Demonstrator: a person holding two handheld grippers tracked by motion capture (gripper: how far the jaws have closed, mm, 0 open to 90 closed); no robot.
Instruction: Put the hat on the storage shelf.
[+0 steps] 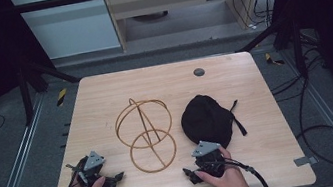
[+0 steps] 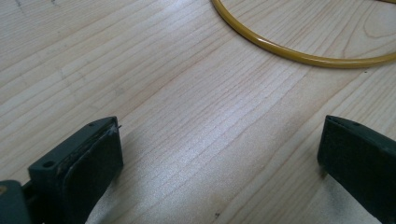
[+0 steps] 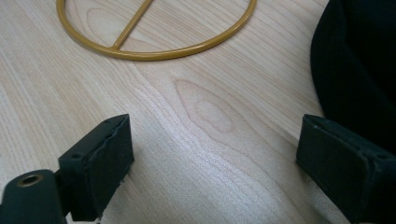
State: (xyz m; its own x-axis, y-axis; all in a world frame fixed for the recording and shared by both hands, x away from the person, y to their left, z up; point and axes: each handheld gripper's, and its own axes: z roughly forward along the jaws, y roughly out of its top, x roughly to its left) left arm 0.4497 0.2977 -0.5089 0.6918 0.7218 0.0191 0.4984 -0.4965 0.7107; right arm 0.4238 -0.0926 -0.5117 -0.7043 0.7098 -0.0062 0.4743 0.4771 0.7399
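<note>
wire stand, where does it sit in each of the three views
High view: wire stand at the table's middle, left of the black cap.
Left gripper view: an arc of its base ring at top right.
Right gripper view: base ring with one strut across the top left.
Shared landmark: the light wood table, under the stand in all three.

wooden table [image 1: 105, 103], wire frame [image 1: 145, 132], black hat [image 1: 206, 120], perhaps

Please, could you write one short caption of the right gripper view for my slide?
Open right tool above bare wood table, yellow wire stand ahead, black cap beside.
</note>
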